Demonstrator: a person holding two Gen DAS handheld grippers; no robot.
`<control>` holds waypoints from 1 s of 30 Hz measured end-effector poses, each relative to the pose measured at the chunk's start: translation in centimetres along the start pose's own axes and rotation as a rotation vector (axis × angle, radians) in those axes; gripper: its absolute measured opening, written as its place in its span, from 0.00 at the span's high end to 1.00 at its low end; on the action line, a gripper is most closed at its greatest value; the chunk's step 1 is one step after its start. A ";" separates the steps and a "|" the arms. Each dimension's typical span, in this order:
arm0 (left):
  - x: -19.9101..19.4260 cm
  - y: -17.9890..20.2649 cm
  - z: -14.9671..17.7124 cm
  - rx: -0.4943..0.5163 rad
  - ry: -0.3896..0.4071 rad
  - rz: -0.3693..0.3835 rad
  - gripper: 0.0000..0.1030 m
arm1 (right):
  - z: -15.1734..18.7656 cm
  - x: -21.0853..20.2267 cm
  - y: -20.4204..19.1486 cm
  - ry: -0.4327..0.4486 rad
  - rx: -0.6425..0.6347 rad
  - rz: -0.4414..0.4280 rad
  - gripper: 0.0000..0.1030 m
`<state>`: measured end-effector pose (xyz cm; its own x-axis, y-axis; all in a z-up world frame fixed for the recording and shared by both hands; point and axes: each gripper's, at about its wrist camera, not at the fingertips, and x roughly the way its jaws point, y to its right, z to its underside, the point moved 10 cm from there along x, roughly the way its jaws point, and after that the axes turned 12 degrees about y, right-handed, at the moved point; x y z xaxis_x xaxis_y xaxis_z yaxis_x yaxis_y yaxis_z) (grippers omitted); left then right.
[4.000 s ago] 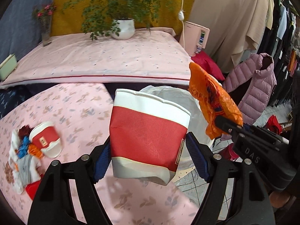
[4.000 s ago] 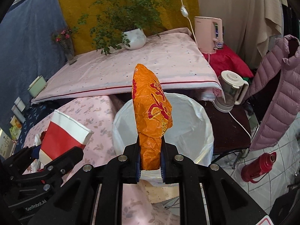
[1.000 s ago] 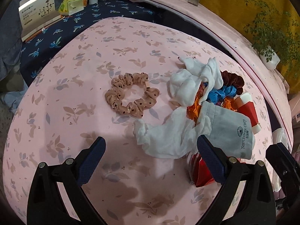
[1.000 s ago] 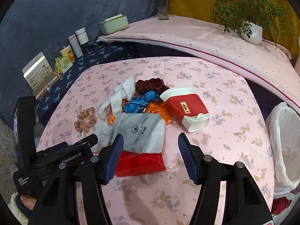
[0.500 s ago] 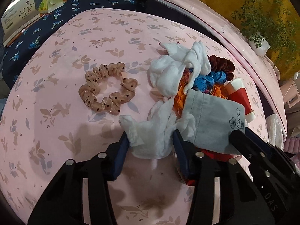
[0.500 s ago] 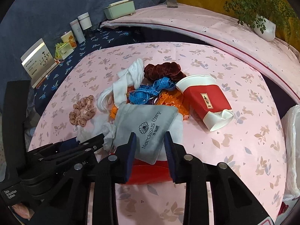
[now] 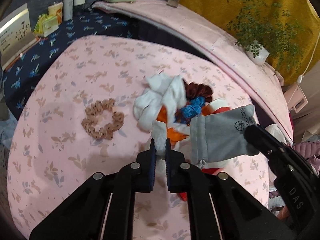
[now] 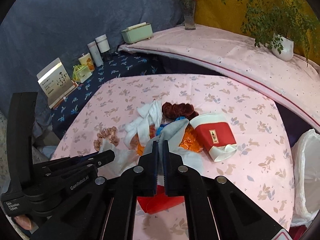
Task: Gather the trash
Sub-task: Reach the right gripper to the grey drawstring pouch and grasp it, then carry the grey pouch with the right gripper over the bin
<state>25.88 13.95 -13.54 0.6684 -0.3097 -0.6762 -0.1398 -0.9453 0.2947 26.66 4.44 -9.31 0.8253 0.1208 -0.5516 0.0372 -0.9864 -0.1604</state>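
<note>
My left gripper (image 7: 160, 150) is shut on a crumpled white tissue (image 7: 159, 135) and holds it above the pink tablecloth (image 7: 60, 120). My right gripper (image 8: 159, 147) is shut on a grey drawstring pouch (image 8: 172, 131), lifted off the pile; the pouch also shows in the left wrist view (image 7: 218, 136). The pile under them holds white cloth (image 7: 160, 100), a blue ribbon (image 7: 192, 108), orange wrapper (image 8: 189, 142), a maroon scrunchie (image 8: 178, 110), a red and white paper cup (image 8: 216, 138) on its side and a red packet (image 8: 160, 202). The white-lined trash bin (image 8: 306, 172) stands at the right table edge.
A beige dotted scrunchie (image 7: 103, 119) lies left of the pile. Boxes, bottles and a card (image 8: 55, 80) stand on the dark blue cloth at the back left. A potted plant (image 8: 283, 47) and a flower vase (image 8: 189, 18) stand on the pink shelf behind.
Both grippers dropped their earlier cup and orange wrapper, moved over the pile, and closed: the left on the white tissue, the right on the grey pouch. Both items are now lifted.
</note>
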 end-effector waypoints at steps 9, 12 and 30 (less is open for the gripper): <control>-2.1 2.4 -1.8 0.015 0.041 0.031 0.93 | -6.0 -6.3 3.4 0.166 0.041 0.027 0.96; -2.7 3.4 -2.3 0.026 0.050 0.039 0.93 | -7.2 -8.2 5.2 0.207 0.066 0.048 0.96; -4.7 20.6 -4.9 0.214 0.097 0.229 0.93 | -5.4 -15.2 19.8 0.282 0.220 0.271 0.96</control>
<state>23.47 -3.53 -0.96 0.6671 -0.5152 -0.5381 -0.4379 -0.8555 0.2762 17.87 -17.48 0.31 0.9113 -0.2041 -0.3576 -0.2972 -0.9271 -0.2282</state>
